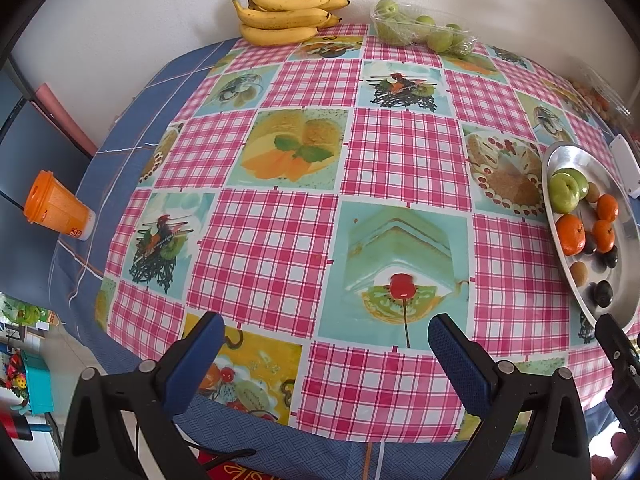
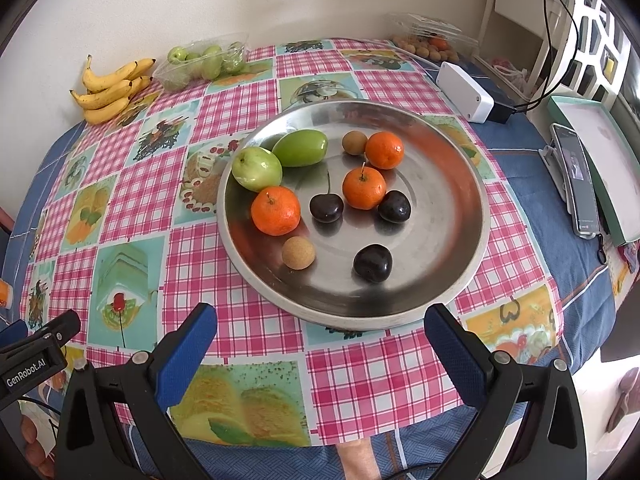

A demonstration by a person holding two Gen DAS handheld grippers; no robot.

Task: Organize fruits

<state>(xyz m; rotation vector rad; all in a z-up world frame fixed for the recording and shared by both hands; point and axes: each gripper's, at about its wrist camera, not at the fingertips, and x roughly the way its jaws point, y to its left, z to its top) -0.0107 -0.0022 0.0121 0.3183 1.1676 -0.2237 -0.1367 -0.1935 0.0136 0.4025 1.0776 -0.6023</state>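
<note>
A round metal plate (image 2: pixel 452 264) (image 1: pixel 560 160) holds two green fruits (image 2: pixel 257 169), three mandarins (image 2: pixel 276 211), three dark cherries (image 2: pixel 372 263) and two small brown fruits (image 2: pixel 298 253). A bunch of bananas (image 1: pixel 286 16) (image 2: pixel 112 88) lies at the far edge by the wall. Beside it stands a clear tray of green fruits (image 1: pixel 420 28) (image 2: pixel 204 62). My right gripper (image 2: pixel 320 338) is open, just short of the plate's near rim. My left gripper (image 1: pixel 326 342) is open over bare tablecloth, left of the plate.
An orange-lidded cup (image 1: pixel 54 208) lies at the table's left edge. At the back right are a clear box of small brown fruits (image 2: pixel 434 46), a white device (image 2: pixel 464 92), a phone on a stand (image 2: pixel 578 182) and a green box (image 2: pixel 600 152).
</note>
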